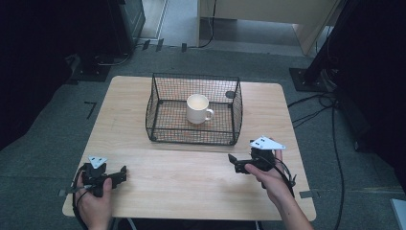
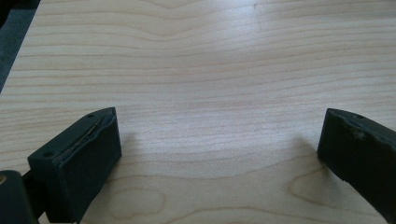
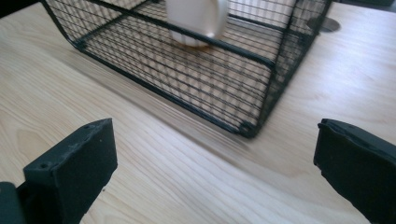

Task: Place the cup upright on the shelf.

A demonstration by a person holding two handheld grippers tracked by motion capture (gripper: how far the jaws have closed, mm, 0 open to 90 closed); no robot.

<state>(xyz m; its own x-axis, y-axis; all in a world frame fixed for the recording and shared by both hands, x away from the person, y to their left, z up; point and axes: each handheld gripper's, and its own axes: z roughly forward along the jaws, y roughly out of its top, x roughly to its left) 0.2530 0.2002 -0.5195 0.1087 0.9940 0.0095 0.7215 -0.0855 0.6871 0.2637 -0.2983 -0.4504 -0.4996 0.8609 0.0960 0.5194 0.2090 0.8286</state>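
Seen from the high view, a white mug (image 1: 198, 109) stands upright in the middle of a black wire basket (image 1: 158, 91), its handle turned toward the person's right; the basket sits toward the far half of the wooden tabletop (image 1: 191, 177). Both hands rest near the front edge, well apart from each other and from the basket — the left gripper (image 1: 119, 175) at the front left corner, the right gripper (image 1: 233, 162) just short of the basket's near right corner. Neither holds anything. This reads as a ready stance: tools low and clear of the work, so either can reach without crossing the other.

Next, the left gripper view: the two black fingers (image 2: 74, 158) are spread wide over bare wood grain with nothing between them. Its line of sight runs along the tabletop, not at the basket, which suggests this hand is idle for now.

Finally, the right gripper view: its fingers (image 3: 70, 163) are likewise spread, empty, and aimed at the basket's near corner (image 3: 246, 128), with the mug (image 3: 196, 18) blurred behind the mesh. Being nearer and already pointed at the basket, this hand looks the likelier to act — probably up and over the rim, since the mesh walls bar a level approach.
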